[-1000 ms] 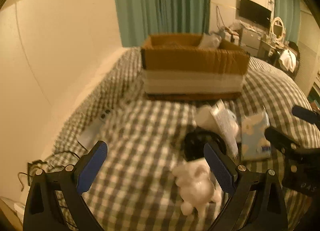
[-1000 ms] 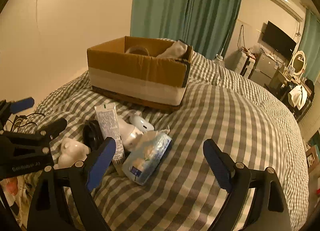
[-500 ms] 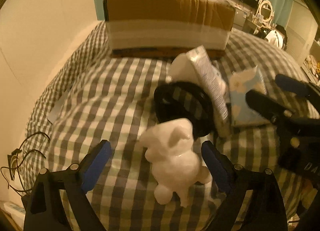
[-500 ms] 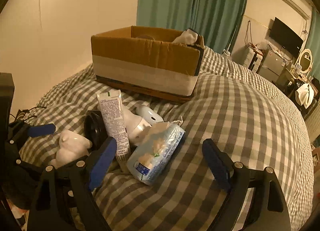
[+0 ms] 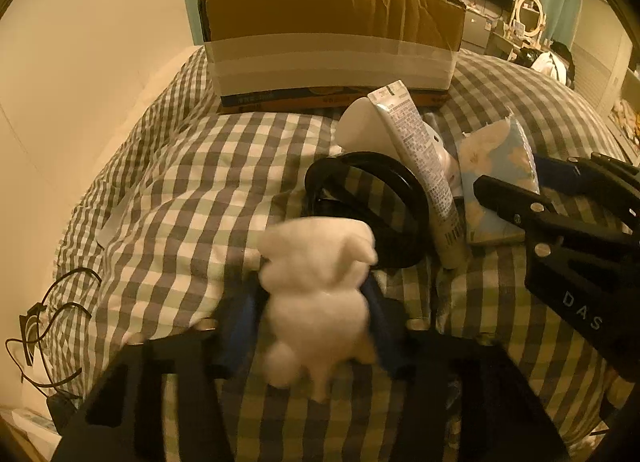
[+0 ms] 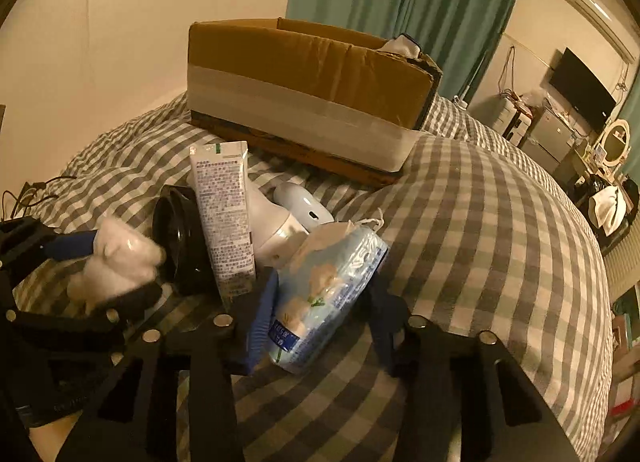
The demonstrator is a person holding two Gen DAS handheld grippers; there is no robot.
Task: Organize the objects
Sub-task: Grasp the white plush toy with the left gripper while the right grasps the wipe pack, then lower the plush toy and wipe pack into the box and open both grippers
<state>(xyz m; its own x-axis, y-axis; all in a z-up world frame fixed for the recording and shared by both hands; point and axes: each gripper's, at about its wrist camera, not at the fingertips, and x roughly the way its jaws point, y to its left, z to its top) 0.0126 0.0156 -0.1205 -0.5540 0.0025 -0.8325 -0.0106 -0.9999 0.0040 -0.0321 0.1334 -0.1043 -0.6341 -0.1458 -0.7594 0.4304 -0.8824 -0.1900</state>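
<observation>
My left gripper (image 5: 308, 314) is shut on a white plush toy (image 5: 316, 290) low over the checked bed; the toy also shows in the right wrist view (image 6: 116, 258). My right gripper (image 6: 324, 314) is shut on a blue tissue pack (image 6: 328, 286), which lies on the bed and also shows in the left wrist view (image 5: 496, 166). Between them lie a black round jar (image 5: 372, 206), a white tube (image 5: 420, 158) and a white bottle (image 6: 272, 222). An open cardboard box (image 6: 304, 86) stands behind them on the bed.
A white oval device (image 6: 304, 206) lies by the bottle in front of the box. Something white (image 6: 402, 46) sticks out of the box. Black cables (image 5: 44, 318) hang at the bed's left edge by the wall. Furniture and a TV (image 6: 580, 90) stand far right.
My left gripper moved forward and closed on the white plush toy. My right gripper moved forward and closed on the blue tissue pack. Both were open before.
</observation>
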